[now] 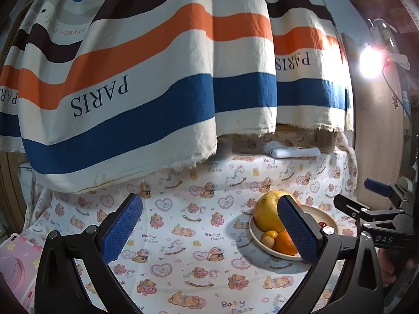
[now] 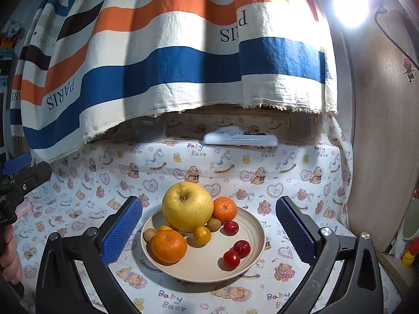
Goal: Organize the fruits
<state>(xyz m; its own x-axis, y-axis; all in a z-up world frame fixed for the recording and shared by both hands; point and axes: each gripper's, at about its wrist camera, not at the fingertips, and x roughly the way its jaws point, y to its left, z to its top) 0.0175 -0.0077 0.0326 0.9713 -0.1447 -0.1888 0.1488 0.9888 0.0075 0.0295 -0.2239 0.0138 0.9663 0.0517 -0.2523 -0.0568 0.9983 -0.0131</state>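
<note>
My right claw (image 2: 209, 231) stood wide open and empty, level before the cream plate (image 2: 251, 257); on the plate lay the big yellow apple (image 2: 187, 206), two mandarins (image 2: 169, 246), three small red fruits (image 2: 231, 259) and some small yellow and brown ones; my left claw (image 1: 209, 231) gaped equally wide over the bear-print cloth (image 1: 183, 225), gripping nothing, the plate just to its right.

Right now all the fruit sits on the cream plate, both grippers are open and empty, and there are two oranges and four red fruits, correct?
Not quite: the right wrist view shows three red fruits, not four. The two oranges, cream plate and open, empty left gripper and right gripper are as you said.
</note>
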